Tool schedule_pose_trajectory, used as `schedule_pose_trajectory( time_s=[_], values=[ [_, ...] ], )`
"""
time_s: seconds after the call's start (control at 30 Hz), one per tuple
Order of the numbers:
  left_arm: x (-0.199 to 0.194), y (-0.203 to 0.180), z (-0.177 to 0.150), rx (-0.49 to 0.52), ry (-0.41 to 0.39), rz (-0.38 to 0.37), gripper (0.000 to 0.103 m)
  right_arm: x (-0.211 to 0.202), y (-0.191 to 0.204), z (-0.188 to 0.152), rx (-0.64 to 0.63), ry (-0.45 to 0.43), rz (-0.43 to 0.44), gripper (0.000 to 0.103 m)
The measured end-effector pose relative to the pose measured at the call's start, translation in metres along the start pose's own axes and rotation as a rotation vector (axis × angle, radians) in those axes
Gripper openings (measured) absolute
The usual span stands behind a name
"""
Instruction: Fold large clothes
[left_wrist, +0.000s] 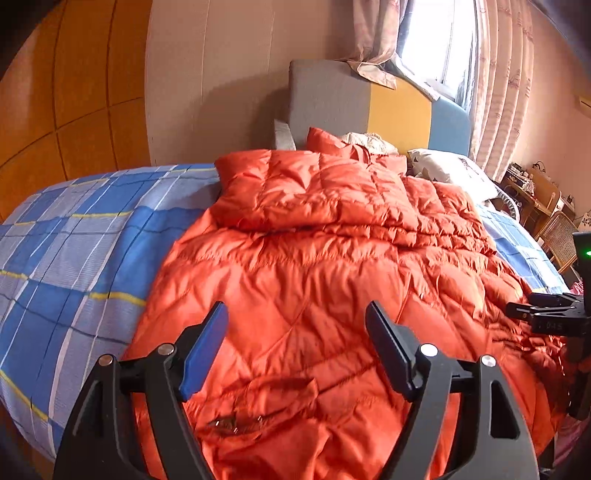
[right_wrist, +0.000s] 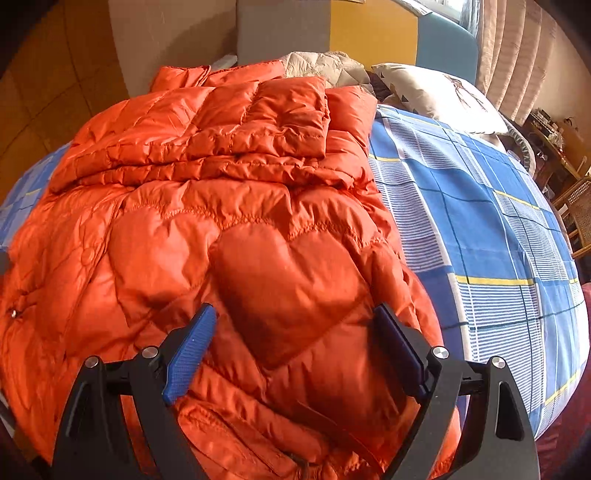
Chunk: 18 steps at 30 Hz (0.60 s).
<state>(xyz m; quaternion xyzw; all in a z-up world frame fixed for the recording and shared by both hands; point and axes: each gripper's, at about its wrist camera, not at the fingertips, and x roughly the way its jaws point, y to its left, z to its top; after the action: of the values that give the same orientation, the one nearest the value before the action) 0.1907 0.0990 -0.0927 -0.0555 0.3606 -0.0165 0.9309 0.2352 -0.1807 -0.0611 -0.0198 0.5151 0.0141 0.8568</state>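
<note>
Grippers left and right gape wide, empty, above the orange jacket.

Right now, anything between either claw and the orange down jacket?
Nothing visible. The left claw and right claw are both open, with only the orange down jacket showing between their fingers. It lies spread on the blue plaid bedsheet, sleeves already folded across its far end. The pillow lies beyond it, near the headboard.
</note>
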Motion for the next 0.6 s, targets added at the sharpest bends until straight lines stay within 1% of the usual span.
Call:
schedule_pose_trajectory(
  time_s=[0.13,0.27,0.33,0.4,0.5,0.6],
  values=[
    [-0.007,0.018,-0.014,-0.014,0.025,0.007,0.076,-0.013,-0.005,-0.016,-0.028,-0.001,0.017,0.087],
    [-0.021,0.042,-0.028,-0.028,0.039,0.020,0.076,-0.026,-0.017,-0.024,-0.017,-0.014,0.029,0.087],
    [-0.032,0.057,-0.035,-0.056,0.037,0.033,0.076,-0.033,-0.023,-0.028,-0.005,-0.022,0.046,0.087],
    [-0.040,0.071,-0.041,-0.090,0.041,0.041,0.076,-0.040,-0.028,-0.031,0.001,-0.036,0.029,0.087],
    [-0.046,0.087,-0.051,-0.134,0.060,0.038,0.075,-0.047,-0.044,-0.039,0.053,-0.043,0.050,0.087],
    [-0.048,0.102,-0.063,-0.194,0.097,0.016,0.074,-0.048,-0.062,-0.047,0.096,-0.030,0.040,0.087]
  ],
)
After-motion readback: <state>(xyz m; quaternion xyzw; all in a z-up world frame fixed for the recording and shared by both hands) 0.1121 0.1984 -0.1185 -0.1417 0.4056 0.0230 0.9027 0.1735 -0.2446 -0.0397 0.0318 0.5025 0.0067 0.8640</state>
